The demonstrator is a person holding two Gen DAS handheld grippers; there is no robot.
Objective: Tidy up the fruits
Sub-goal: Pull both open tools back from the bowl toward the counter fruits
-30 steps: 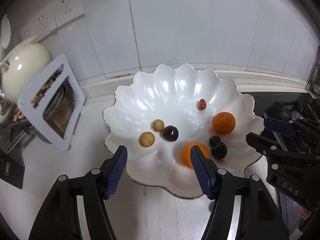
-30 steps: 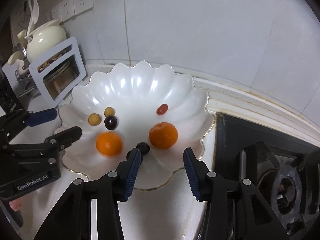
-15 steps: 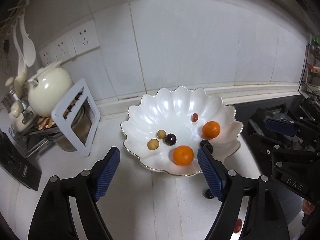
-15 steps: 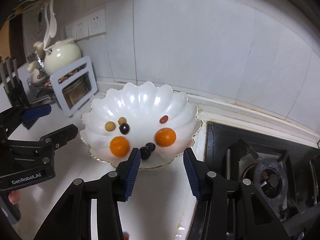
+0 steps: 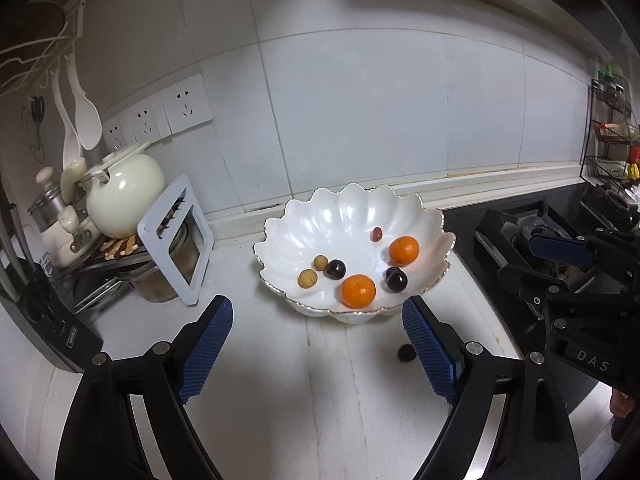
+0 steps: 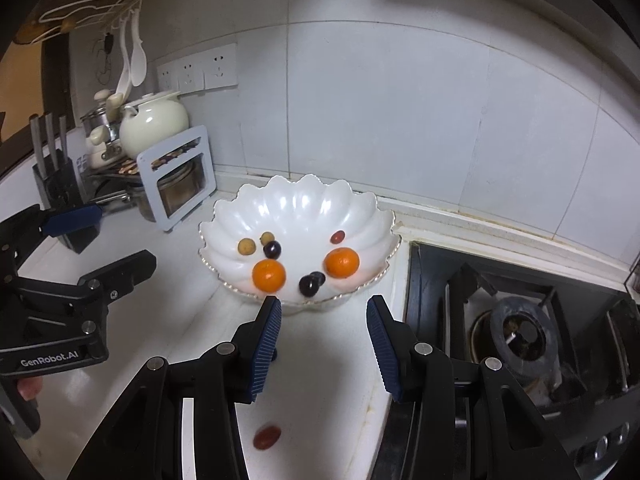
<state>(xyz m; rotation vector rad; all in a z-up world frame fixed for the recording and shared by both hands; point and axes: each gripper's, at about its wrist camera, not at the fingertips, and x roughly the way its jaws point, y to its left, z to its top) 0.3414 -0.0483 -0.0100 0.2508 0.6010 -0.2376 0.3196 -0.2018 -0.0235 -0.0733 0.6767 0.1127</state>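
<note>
A white scalloped bowl (image 5: 348, 196) (image 6: 296, 184) stands on the counter by the wall. It holds two oranges (image 5: 358, 291) (image 6: 341, 263), dark cherries (image 5: 396, 280) (image 6: 310, 284), two small tan fruits (image 5: 307, 279) (image 6: 246, 246) and a small red fruit (image 5: 376, 233) (image 6: 338, 237). A dark fruit (image 5: 407, 353) lies loose on the counter near the bowl. A red fruit (image 6: 266, 437) lies nearer the counter's front. My left gripper (image 5: 316, 312) hovers short of the bowl, its jaws opening with nothing between them. My right gripper (image 6: 324, 312) is open and holds nothing.
At the left stand a cream teapot (image 5: 124, 196), a white-framed jar rack (image 5: 176, 240) and a knife block (image 6: 56, 184). A black gas hob (image 6: 520, 332) borders the counter on the right. Wall sockets (image 5: 186, 108) sit above the teapot.
Both grippers have drawn back and up from the bowl, which now looks smaller. The left jaws have spread wider. The loose fruits on the counter have come into view.
</note>
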